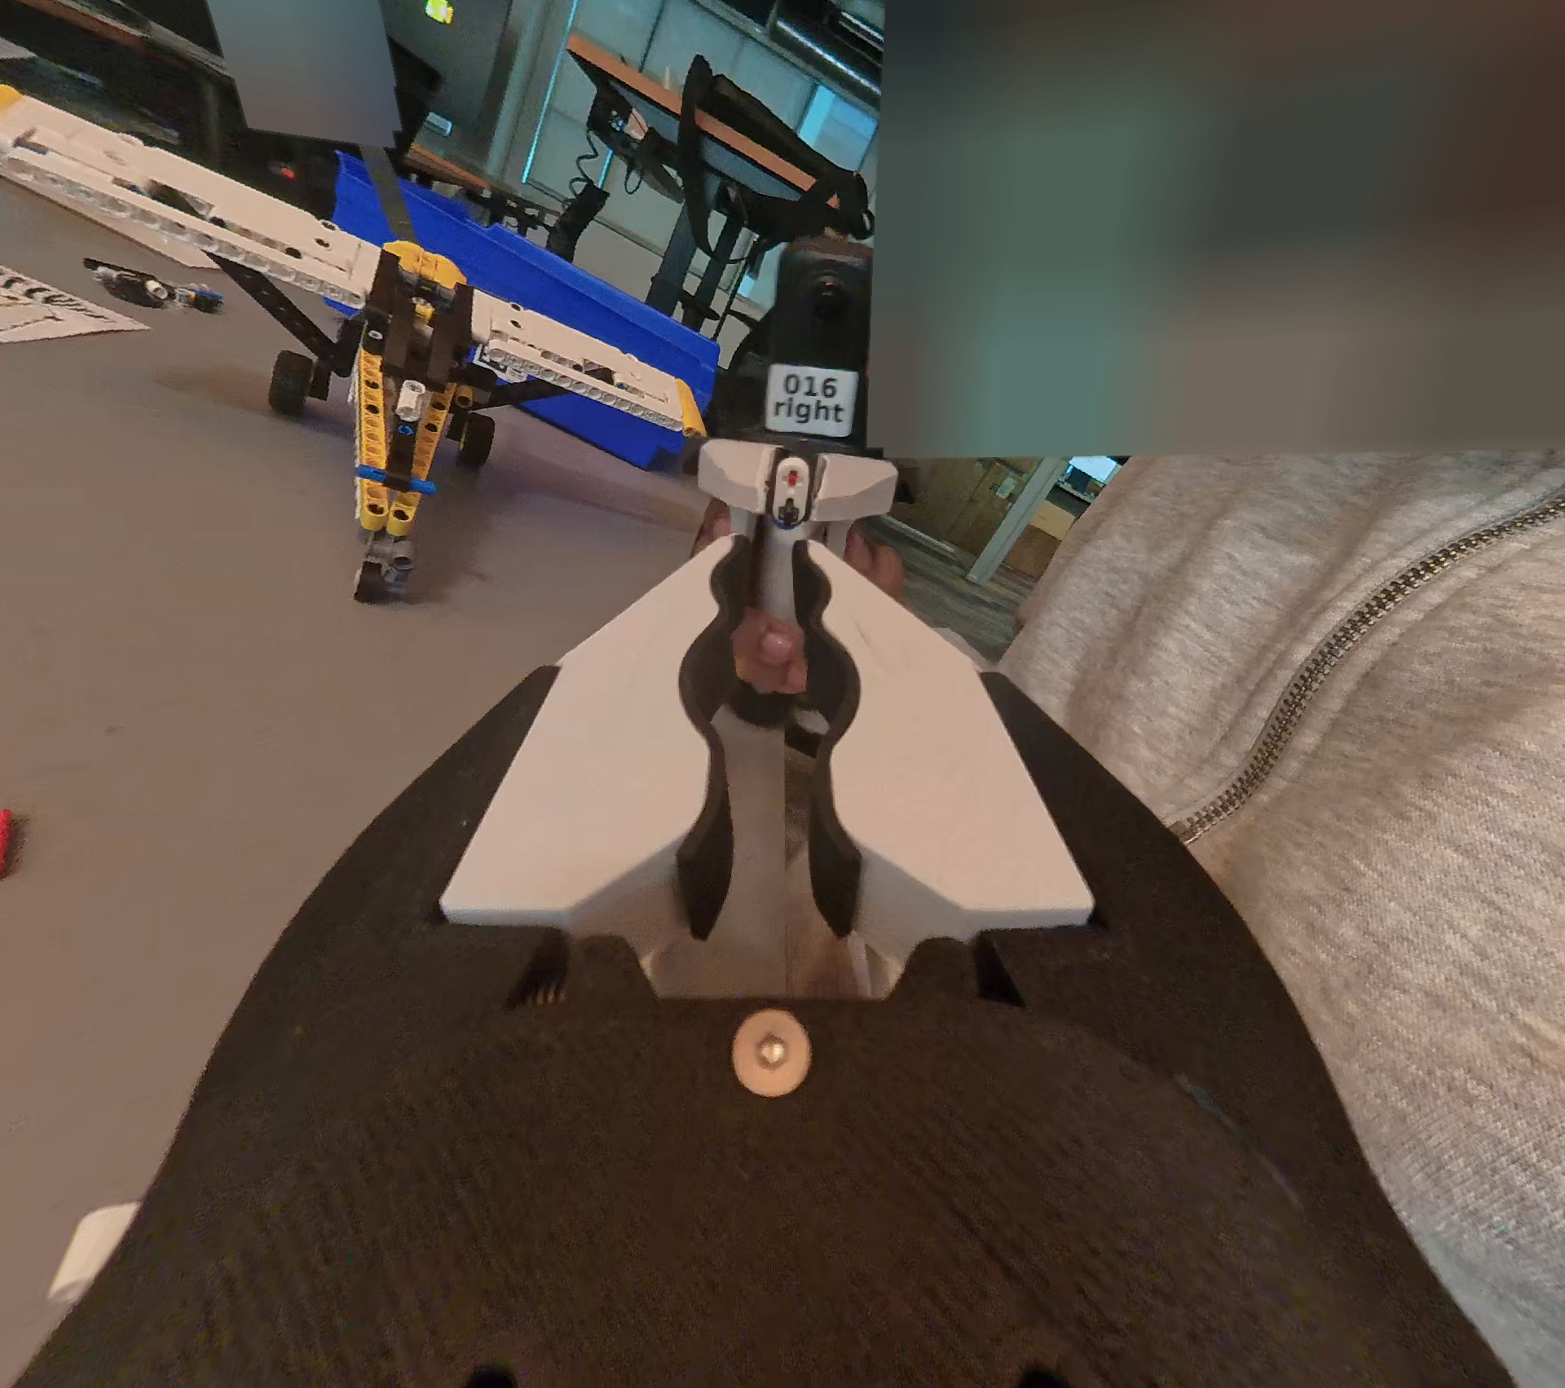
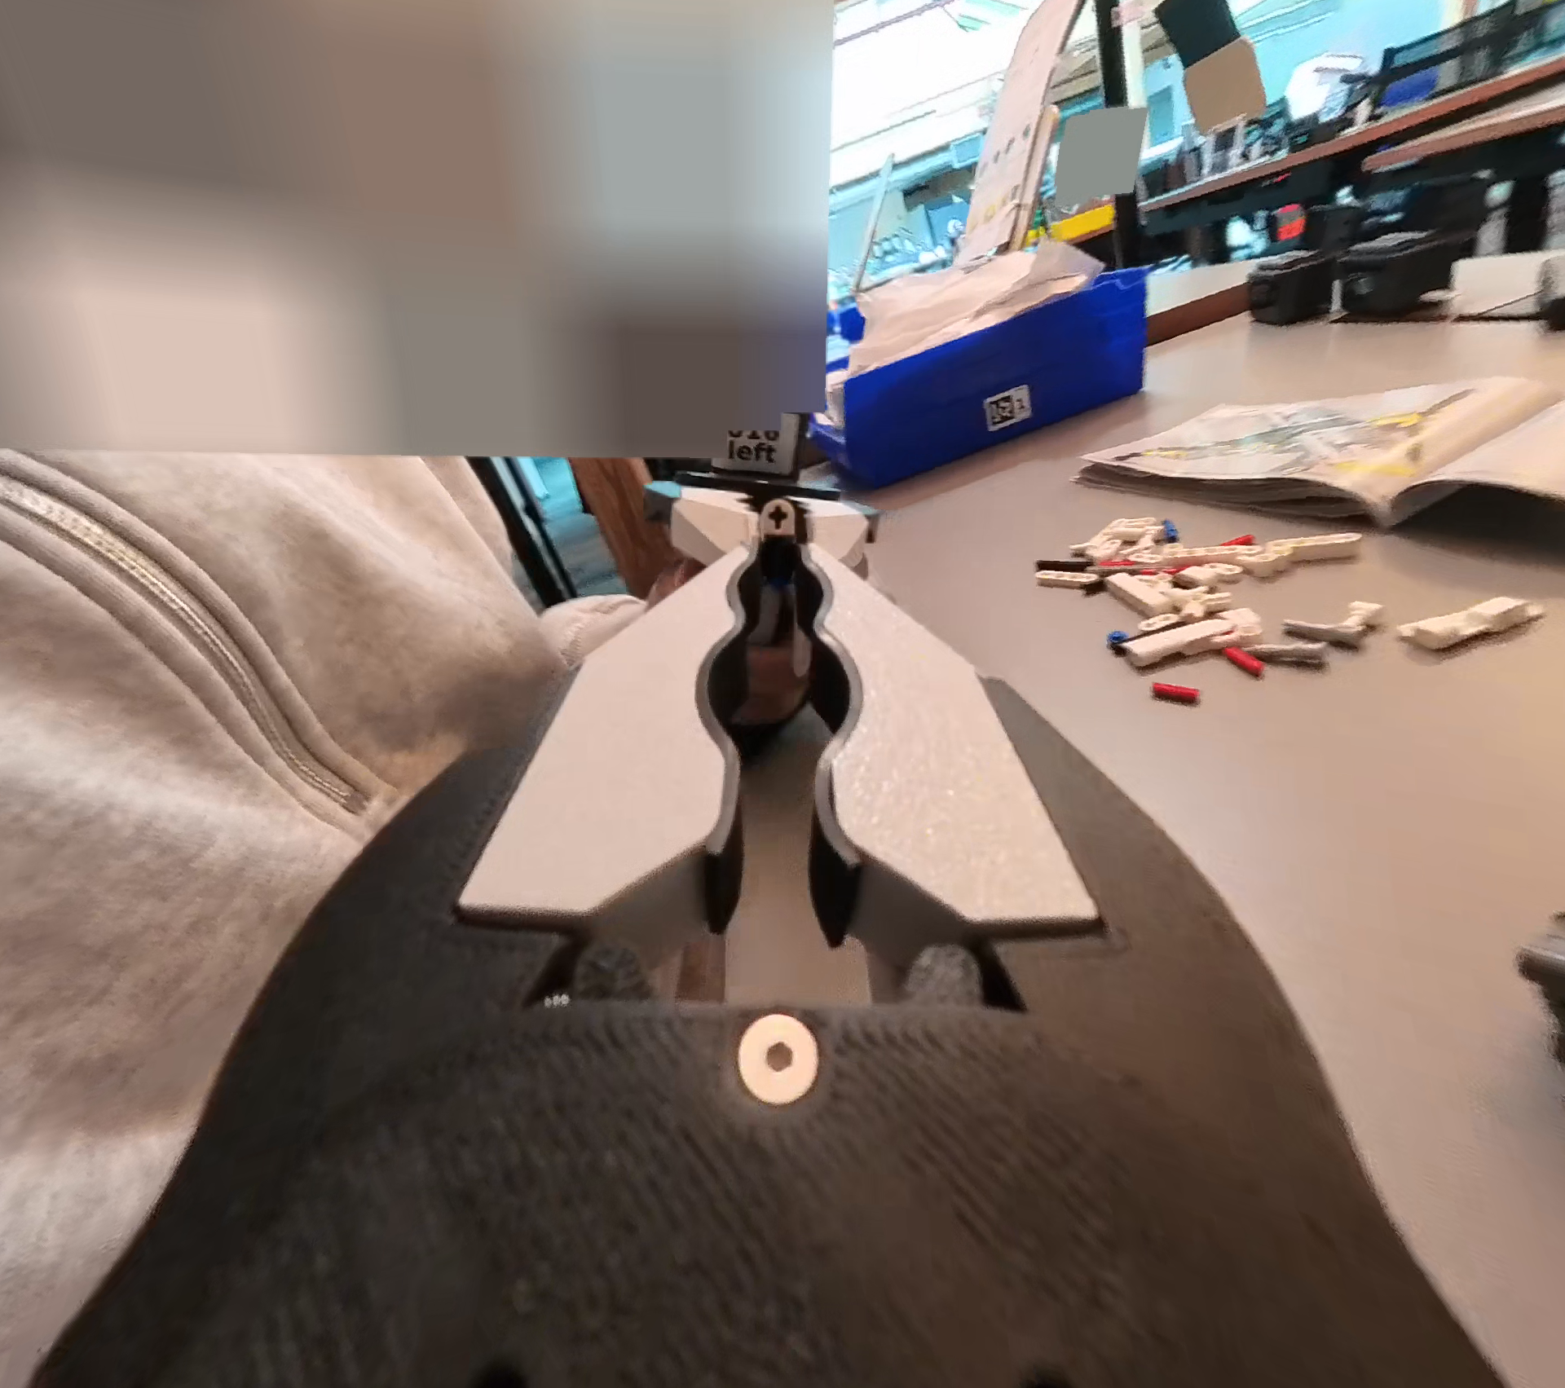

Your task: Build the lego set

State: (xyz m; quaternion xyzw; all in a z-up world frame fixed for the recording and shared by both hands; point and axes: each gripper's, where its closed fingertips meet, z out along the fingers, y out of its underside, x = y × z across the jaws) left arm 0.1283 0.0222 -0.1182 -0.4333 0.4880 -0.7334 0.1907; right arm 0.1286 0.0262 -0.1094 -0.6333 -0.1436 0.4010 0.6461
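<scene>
above the table (image 2: 1270, 797), left gripper (image 1: 775, 543) and right gripper (image 2: 775, 551) meet tip to tip, jaws of both nearly closed on one small white piece (image 2: 776, 519); lego plane (image 1: 398, 348) stands well apart.

Red piece (image 1: 4, 835) cut by left edge, small dark parts (image 1: 148, 285) too blurred to identify, booklet (image 2: 1355, 454) cut by right edge, dark object (image 2: 1545, 966) mostly out of frame, piece between fingers (image 2: 775, 606) too small to tell.
</scene>
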